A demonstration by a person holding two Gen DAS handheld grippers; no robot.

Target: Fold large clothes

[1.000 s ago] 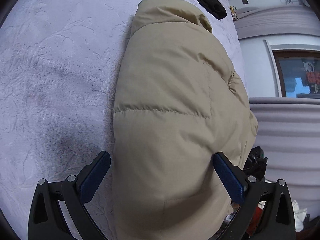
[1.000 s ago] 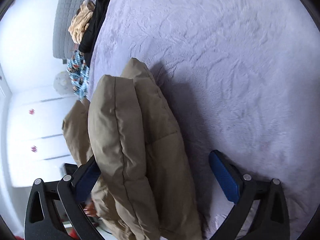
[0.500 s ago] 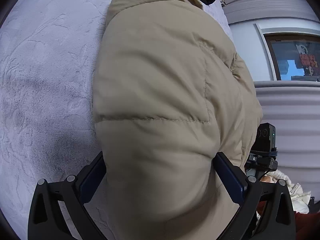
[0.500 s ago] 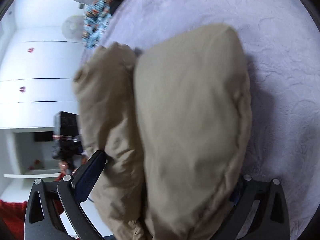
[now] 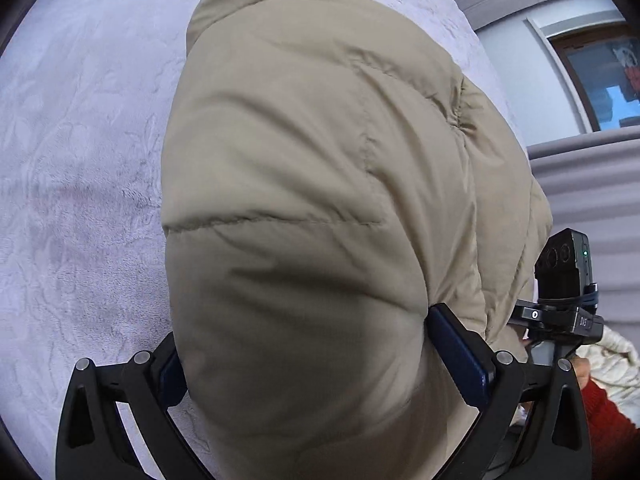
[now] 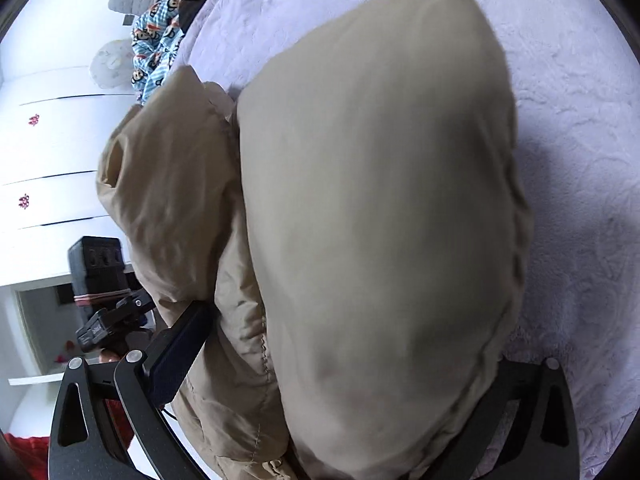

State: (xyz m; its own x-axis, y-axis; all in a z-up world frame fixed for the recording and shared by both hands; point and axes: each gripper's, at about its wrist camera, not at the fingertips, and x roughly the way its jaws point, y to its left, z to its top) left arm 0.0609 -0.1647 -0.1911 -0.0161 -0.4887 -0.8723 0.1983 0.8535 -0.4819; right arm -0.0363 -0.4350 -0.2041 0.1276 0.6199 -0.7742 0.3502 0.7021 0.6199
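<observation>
Lilac bed (image 5: pixel 80 160) | both claws (image 5: pixel 316 360) (image 6: pixel 340 380) had closed in, gripping beige puffer jacket (image 5: pixel 320 160) | bundle raised, fold underway

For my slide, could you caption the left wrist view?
Left gripper straddles a puffy beige jacket on a lavender bedspread.

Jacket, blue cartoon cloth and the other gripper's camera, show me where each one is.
Jacket (image 5: pixel 304 208): left wrist view, on the quilted panel above the seam.
Blue cartoon cloth (image 6: pixel 154 60): right wrist view, on its printed middle.
Camera (image 5: pixel 566 276): left wrist view, on the black body's front face.
</observation>
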